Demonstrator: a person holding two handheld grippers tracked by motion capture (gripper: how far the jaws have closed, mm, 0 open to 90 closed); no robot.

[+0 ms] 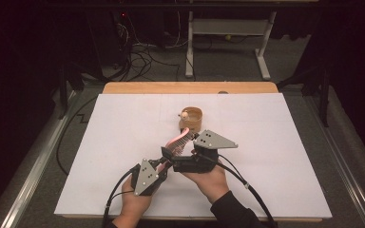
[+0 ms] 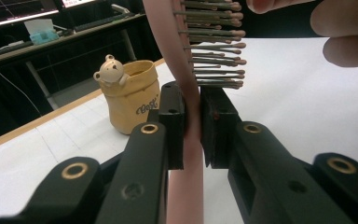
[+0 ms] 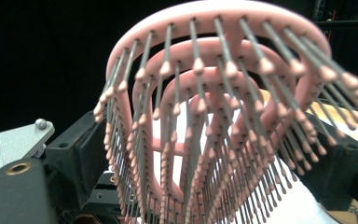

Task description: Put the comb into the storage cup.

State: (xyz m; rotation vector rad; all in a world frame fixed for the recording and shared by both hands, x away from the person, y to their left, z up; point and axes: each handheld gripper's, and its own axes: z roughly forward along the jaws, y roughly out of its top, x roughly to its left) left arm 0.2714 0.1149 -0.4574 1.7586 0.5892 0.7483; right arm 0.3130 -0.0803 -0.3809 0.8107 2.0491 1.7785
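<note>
Pink vented hairbrush (image 2: 186,140): handle clenched in left tongs (image 1: 165,164); long axis slants toward bear cup (image 1: 191,119). Right tongs (image 1: 190,148) straddle the bristled head, grip uncertain.

Hairbrush (image 1: 179,140) between both tools, cup (image 1: 191,119) just behind, on table (image 1: 119,142)
</note>
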